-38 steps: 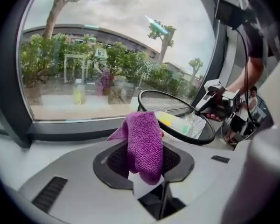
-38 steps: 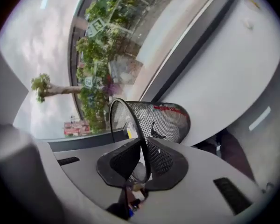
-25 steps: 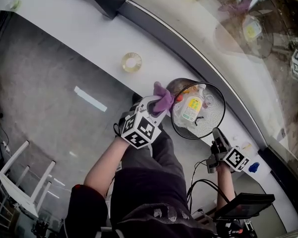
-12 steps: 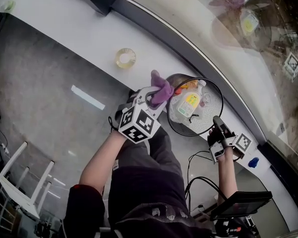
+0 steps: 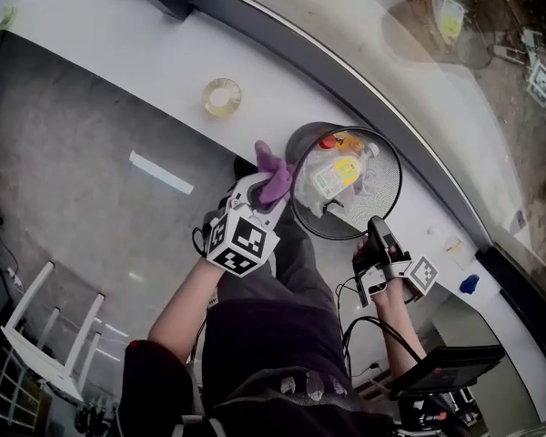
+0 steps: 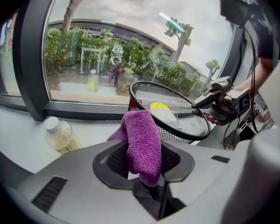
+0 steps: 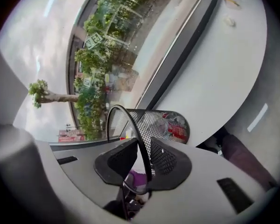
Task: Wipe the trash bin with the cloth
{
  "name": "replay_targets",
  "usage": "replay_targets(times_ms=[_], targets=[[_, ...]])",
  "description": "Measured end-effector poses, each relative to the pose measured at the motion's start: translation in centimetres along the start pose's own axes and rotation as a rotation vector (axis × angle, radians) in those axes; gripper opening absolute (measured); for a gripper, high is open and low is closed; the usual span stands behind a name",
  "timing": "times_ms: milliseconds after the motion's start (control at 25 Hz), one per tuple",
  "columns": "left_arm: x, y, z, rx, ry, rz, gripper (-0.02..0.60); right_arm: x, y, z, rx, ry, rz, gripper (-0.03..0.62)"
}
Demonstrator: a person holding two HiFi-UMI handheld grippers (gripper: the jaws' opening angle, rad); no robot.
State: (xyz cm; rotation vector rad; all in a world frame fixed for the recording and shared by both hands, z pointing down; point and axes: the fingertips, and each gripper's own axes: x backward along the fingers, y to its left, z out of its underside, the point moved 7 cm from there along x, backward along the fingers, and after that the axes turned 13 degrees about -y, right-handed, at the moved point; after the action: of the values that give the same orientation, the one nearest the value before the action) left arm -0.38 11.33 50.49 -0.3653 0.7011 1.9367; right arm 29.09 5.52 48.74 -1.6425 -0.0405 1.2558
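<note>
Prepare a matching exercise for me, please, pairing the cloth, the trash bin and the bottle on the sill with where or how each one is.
Things
1. purple cloth
2. black mesh trash bin
3. bottle of yellowish liquid

Places and states
A. stands by itself on the white sill, apart from the bin
B. clamped in the left hand-held gripper
C. contains a yellow-labelled bottle and other litter

Pairs: 1-B, 2-C, 3-A
</note>
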Motion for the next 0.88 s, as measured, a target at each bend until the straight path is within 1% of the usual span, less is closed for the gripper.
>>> replay_targets(times_ms=[40,80,160,200,280,320,360,400,480,520,560,600,680,760,800,880], targets=[[-0.1,0.1,0.0,0.003,0.0,-0.005,0.112,0.0,0.1,-0.1,0.066,0.016,0.019,0.078],[-0.2,0.3,-0.2,0.004,0.002,-0.009,0.112,0.0,0.4,-0.3,0.158,0.045,0.042,0.078],[-0.5,0.4,-0.6,-0.005,0.003,-0.011,0.112,0.0,1.4,-1.1,0.386,0.1,0.078,0.078],[-0.6,0.5,-0.8,-0.013,0.004,-0.011,0.112,0.0,2.3,-1.6,0.503,0.102,0.072,0.082],[-0.9,0.7,-1.1,-0.024,0.006,-0.005,0.112,-0.3,4.2,-3.2,0.721,0.068,0.015,0.085],[-1.1,0.8,-1.3,-0.026,0.007,-0.001,0.112,-0.6,5.0,-4.0,0.811,0.055,-0.011,0.086],[-1.3,1.1,-1.5,-0.029,0.009,0.001,0.112,-1.1,5.7,-4.8,0.887,0.059,-0.035,0.084],[-1.5,1.3,-1.8,-0.035,0.008,0.003,0.112,-2.0,6.4,-5.3,0.948,0.087,-0.057,0.084],[-2.1,2.0,-2.5,-0.056,0.002,0.006,0.112,-4.1,7.3,-5.7,1.024,0.189,-0.072,0.084],[-2.3,2.3,-2.9,-0.066,-0.001,0.006,0.112,-4.9,7.5,-5.6,1.025,0.238,-0.064,0.076],[-2.4,2.7,-3.3,-0.075,-0.002,0.006,0.112,-5.4,7.7,-5.5,0.989,0.266,-0.057,0.052],[-2.6,3.0,-3.7,-0.085,-0.002,0.008,0.112,-5.6,7.8,-5.4,0.921,0.27,-0.057,0.045],[-3.0,3.6,-4.3,-0.115,0.001,0.017,0.112,-5.3,7.4,-5.4,0.74,0.239,-0.054,0.038],[-3.1,3.8,-4.3,-0.148,0.006,0.032,0.112,-4.2,5.8,-5.5,0.562,0.179,-0.006,0.042],[-3.0,3.7,-4.2,-0.158,0.008,0.043,0.112,-3.7,5.1,-5.3,0.472,0.153,0.004,0.044],[-2.8,3.1,-3.7,-0.161,0.014,0.066,0.112,-2.9,4.0,-4.8,0.315,0.112,-0.004,0.055]])
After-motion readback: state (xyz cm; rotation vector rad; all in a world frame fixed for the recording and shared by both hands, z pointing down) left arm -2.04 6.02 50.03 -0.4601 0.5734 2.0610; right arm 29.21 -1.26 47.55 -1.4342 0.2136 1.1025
